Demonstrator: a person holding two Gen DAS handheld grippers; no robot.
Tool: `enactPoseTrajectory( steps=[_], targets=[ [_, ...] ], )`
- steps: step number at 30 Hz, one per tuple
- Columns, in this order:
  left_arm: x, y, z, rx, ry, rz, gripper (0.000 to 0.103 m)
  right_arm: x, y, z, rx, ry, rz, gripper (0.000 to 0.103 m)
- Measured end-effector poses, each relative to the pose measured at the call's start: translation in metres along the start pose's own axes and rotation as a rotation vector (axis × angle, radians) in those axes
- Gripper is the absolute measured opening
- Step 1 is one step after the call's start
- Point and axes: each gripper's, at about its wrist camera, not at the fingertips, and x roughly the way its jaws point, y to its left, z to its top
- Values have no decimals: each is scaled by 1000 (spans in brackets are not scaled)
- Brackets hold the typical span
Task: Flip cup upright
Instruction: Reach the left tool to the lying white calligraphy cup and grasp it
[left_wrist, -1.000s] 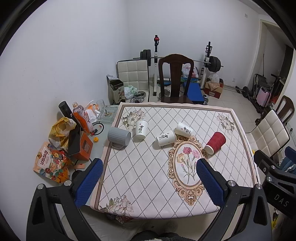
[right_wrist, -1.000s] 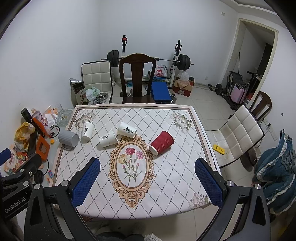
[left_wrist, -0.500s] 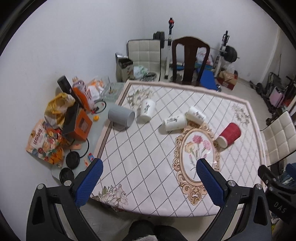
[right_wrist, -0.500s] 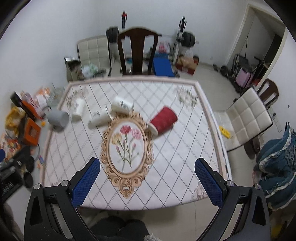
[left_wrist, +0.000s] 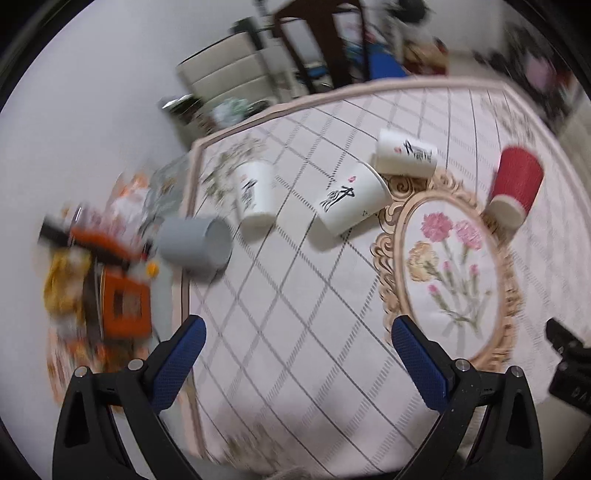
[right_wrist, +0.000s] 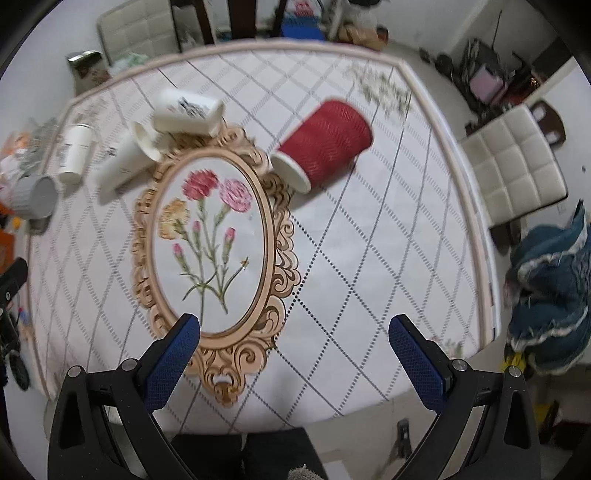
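Observation:
Several cups lie on their sides on a patterned tablecloth (left_wrist: 295, 295). A red cup (left_wrist: 515, 186) (right_wrist: 325, 144) lies right of the flower medallion. Two white printed cups (left_wrist: 352, 201) (left_wrist: 406, 157) lie touching behind the medallion, a third white cup (left_wrist: 255, 194) lies further left, and a grey cup (left_wrist: 195, 243) (right_wrist: 35, 195) lies at the left table edge. My left gripper (left_wrist: 297, 350) is open and empty above the near left of the table. My right gripper (right_wrist: 295, 349) is open and empty above the near table, in front of the red cup.
Clutter of bags and an orange box (left_wrist: 123, 306) lies on the floor left of the table. A dark wooden chair (left_wrist: 314, 44) stands behind the table, a white padded chair (right_wrist: 513, 166) to its right. Blue cloth (right_wrist: 546, 295) lies at the right.
Both grippers have moved forward and tilted down over the table; the cups look larger and closer. The cups have not moved. Both grippers stay open.

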Motion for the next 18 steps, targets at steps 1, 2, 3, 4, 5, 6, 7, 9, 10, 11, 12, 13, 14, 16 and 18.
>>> enactPoseTrajectory(
  steps=[1, 2, 3, 4, 5, 6, 7, 9, 10, 11, 12, 13, 14, 16, 18],
  targets=[
    [11, -4, 8, 53, -3, 9, 102, 8, 2, 4, 4, 17, -5, 103],
    [21, -8, 15, 105, -5, 19, 102, 17, 5, 7, 7, 31, -11, 103],
    [30, -10, 21, 140, -5, 25, 102, 29, 7, 13, 10, 45, -18, 103],
    [41, -14, 29, 191, -6, 27, 102, 38, 11, 17, 15, 57, -25, 103],
    [49, -15, 36, 217, -6, 29, 102, 44, 11, 21, 20, 66, -28, 103],
    [58, -17, 42, 247, -4, 30, 101, 53, 13, 26, 28, 76, -31, 103],
    [68, -19, 50, 282, -2, 24, 100, 61, 15, 31, 37, 85, -35, 103],
    [82, -24, 63, 331, -3, 15, 100, 75, 18, 40, 49, 102, -44, 103],
    [91, -27, 69, 364, -3, 11, 94, 82, 20, 44, 55, 112, -50, 103],
    [98, -30, 74, 386, -1, 2, 90, 87, 21, 48, 61, 120, -55, 103],
    [104, -34, 77, 402, 4, -8, 84, 91, 21, 51, 67, 126, -60, 103],
    [111, -37, 82, 423, 14, -19, 79, 96, 22, 54, 73, 133, -66, 103],
    [117, -40, 85, 443, 20, -29, 77, 100, 23, 57, 79, 140, -69, 103],
    [127, -46, 91, 482, 28, -45, 76, 107, 23, 63, 89, 153, -77, 103],
    [137, -52, 96, 527, 30, -52, 76, 113, 22, 66, 96, 162, -83, 103]
  ],
)
